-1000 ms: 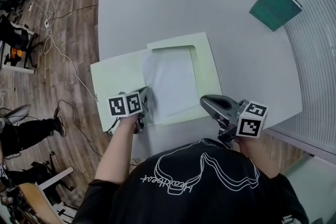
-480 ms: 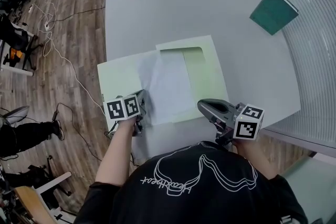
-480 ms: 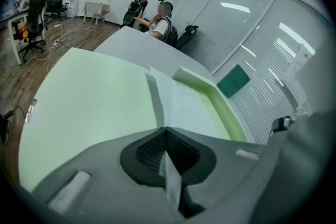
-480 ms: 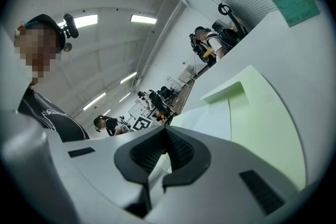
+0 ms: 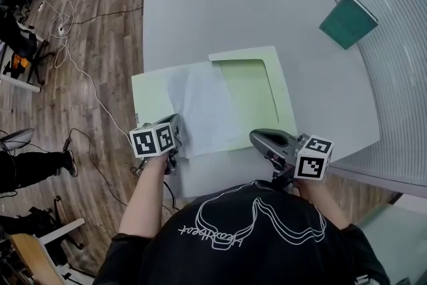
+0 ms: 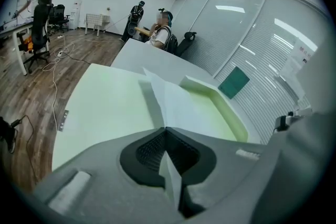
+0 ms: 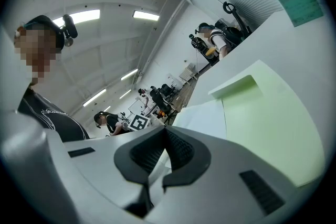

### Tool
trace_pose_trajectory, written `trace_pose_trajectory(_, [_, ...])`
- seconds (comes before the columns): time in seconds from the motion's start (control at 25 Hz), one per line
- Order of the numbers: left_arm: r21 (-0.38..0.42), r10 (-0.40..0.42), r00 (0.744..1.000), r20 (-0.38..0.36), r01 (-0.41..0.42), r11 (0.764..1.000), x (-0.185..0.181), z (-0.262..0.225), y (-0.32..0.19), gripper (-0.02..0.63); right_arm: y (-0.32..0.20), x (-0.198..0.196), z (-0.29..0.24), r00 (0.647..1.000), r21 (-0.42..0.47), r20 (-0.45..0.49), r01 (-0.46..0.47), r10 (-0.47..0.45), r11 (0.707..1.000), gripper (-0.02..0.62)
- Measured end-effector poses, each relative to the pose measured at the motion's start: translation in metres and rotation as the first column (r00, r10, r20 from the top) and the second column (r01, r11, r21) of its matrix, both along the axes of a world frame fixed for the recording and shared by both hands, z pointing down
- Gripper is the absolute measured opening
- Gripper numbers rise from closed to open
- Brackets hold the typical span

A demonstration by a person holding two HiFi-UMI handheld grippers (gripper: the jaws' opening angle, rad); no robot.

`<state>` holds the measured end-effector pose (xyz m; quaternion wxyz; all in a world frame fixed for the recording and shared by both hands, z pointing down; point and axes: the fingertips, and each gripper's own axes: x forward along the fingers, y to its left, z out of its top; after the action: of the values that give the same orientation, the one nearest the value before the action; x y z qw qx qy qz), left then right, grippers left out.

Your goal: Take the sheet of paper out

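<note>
Left gripper (image 6: 166, 134): pads (image 6: 149, 150) pressed together on the near edge of the sheet of paper (image 5: 200, 107); a white sliver runs down between them.

Right gripper (image 7: 166, 136): pads (image 7: 182, 152) closed too, on the near edge of the folder (image 5: 283, 97), with a pale strip showing in the seam.

Sheet: white, lying across the middle of the opened pale green folder. Its left part is over the flat left flap, and its right edge is at the left border of the pocket with the cut-out window. Can't tell whether that edge is tucked under.

Writing: none legible. The left cube (image 5: 152, 141) and right cube (image 5: 313, 158) carry black-and-white square markers only. Black shirt (image 5: 253, 237) has a white line drawing with script beneath, unreadable from here.

Pose: bare left forearm (image 5: 150, 190) reaches straight ahead, gripper tipped down at the table (image 5: 233, 10). The right gripper lies nearly level, close to the body, nose pointing across toward the left.

Teal book (image 5: 348, 20) at the far right edge, well apart.
</note>
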<state>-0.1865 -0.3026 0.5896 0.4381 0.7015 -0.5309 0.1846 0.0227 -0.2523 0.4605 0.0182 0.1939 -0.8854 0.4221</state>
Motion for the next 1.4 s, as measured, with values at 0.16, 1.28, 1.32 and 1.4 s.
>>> trace_pose_trajectory(0.16, [0.024, -0.004, 1.0, 0.002, 0.004, 1.0, -0.013, -0.012, 0.01, 0.012, 0.012, -0.015, -0.009, 1.0, 0.01, 0.0, 0.004, -0.004, 1.0, 0.006])
trace_pose_trajectory(1.28, [0.341, -0.108, 0.994, -0.021, 0.109, 0.934, -0.031, -0.115, 0.089, 0.012, 0.065, -0.028, -0.005, 1.0, 0.007, -0.006, 0.0, 0.0, 1.0, 0.006])
trace_pose_trajectory(1.32, [0.351, -0.121, 0.992, -0.029, 0.123, 0.928, -0.03, -0.119, 0.093, 0.012, 0.066, -0.027, -0.005, 1.0, 0.012, -0.004, 0.007, -0.007, 1.0, 0.006])
trace_pose_trajectory(1.4, [0.369, -0.136, 0.99, -0.037, 0.14, 0.919, -0.027, -0.123, 0.097, 0.012, 0.064, -0.022, -0.001, 1.0, 0.021, -0.001, 0.013, -0.013, 1.0, 0.006])
